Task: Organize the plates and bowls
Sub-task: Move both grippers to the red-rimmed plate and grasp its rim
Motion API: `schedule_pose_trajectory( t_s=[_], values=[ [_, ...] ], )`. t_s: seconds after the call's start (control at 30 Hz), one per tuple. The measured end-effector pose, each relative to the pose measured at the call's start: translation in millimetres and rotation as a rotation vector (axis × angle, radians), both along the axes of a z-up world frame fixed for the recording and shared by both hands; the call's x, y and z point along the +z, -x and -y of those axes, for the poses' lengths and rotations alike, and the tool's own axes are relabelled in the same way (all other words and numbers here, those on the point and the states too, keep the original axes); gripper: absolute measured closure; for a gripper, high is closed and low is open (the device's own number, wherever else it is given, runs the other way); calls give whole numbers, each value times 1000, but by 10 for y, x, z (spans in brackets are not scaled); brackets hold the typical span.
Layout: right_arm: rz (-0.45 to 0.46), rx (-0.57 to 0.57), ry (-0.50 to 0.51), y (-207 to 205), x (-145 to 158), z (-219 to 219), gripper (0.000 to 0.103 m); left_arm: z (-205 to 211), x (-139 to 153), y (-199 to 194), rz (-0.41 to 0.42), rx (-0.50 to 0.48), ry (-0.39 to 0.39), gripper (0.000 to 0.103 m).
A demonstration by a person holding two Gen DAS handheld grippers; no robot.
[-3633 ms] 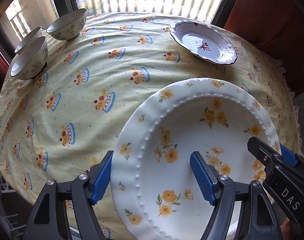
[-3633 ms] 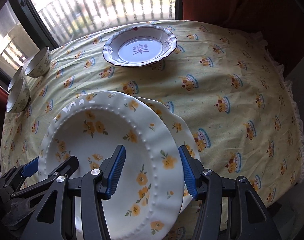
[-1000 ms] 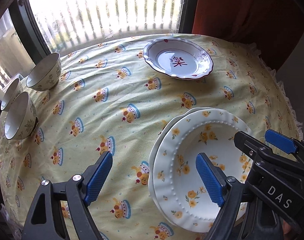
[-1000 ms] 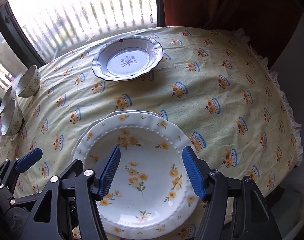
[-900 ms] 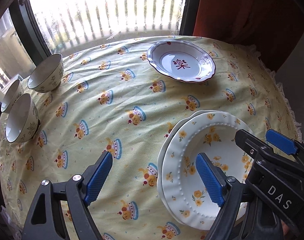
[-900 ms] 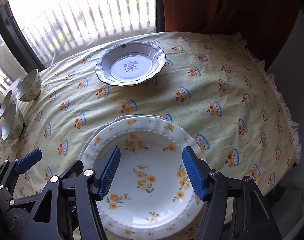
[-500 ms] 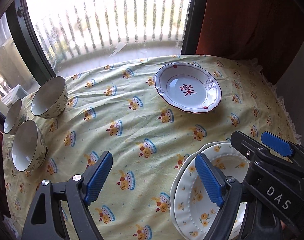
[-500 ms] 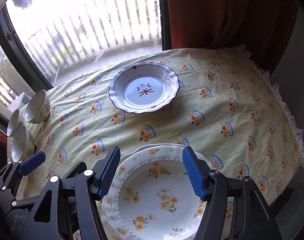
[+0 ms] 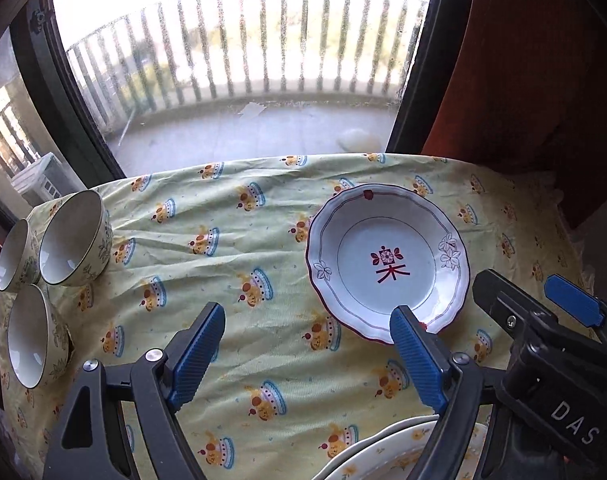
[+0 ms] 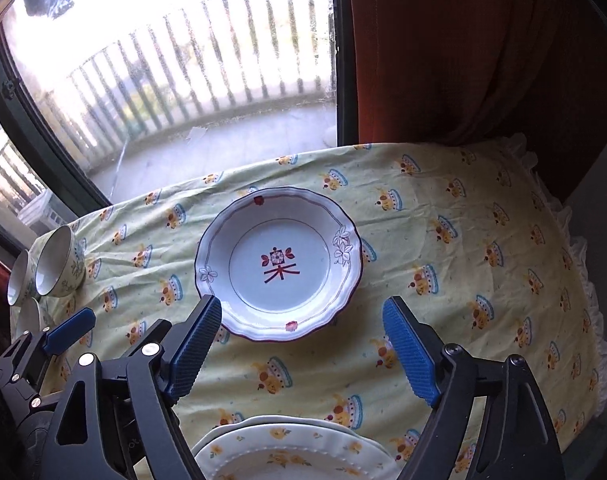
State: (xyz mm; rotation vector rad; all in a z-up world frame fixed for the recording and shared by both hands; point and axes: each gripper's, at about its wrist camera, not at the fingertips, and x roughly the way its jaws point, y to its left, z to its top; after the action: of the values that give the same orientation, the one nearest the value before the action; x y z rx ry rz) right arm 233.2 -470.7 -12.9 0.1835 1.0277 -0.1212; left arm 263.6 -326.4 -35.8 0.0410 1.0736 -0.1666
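Two stacked white plates with yellow flowers lie at the near table edge, also in the left wrist view. A white deep plate with a red rim and red motif sits mid-table, also in the left wrist view. Three small floral bowls stand at the far left, also in the right wrist view. My left gripper is open and empty above the cloth. My right gripper is open and empty, above and behind the stack.
The table wears a yellow cloth with cake prints and a frilled right edge. A window with a balcony railing is behind it. A red curtain hangs at the back right.
Both grippers have drawn back and up from the stacked flowered plates, which now sit at the bottom of both views. The red-rimmed plate now shows nearer the centre. Both grippers stay open.
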Motion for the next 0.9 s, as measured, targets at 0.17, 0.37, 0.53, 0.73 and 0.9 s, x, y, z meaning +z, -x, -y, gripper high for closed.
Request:
schedule_pose_trajectory(
  t_s=[0.17, 0.37, 0.53, 0.73, 0.9],
  values=[
    [9, 28, 4, -369, -91, 158, 18, 189, -124, -301, 11, 39, -27, 17],
    [-22, 34, -17, -751, -390, 353, 18, 338, -425, -586, -48, 80, -24, 22],
    [-54, 30, -39, -925, -639, 448, 24, 440, -633, -714, -78, 80, -42, 26],
    [-120, 31, -63, -1070, -928, 484, 39, 507, -851, -792, -122, 84, -41, 40],
    [-153, 38, -83, -1105, -1062, 487, 43, 566, -909, -783, -118, 61, -79, 40]
  ],
)
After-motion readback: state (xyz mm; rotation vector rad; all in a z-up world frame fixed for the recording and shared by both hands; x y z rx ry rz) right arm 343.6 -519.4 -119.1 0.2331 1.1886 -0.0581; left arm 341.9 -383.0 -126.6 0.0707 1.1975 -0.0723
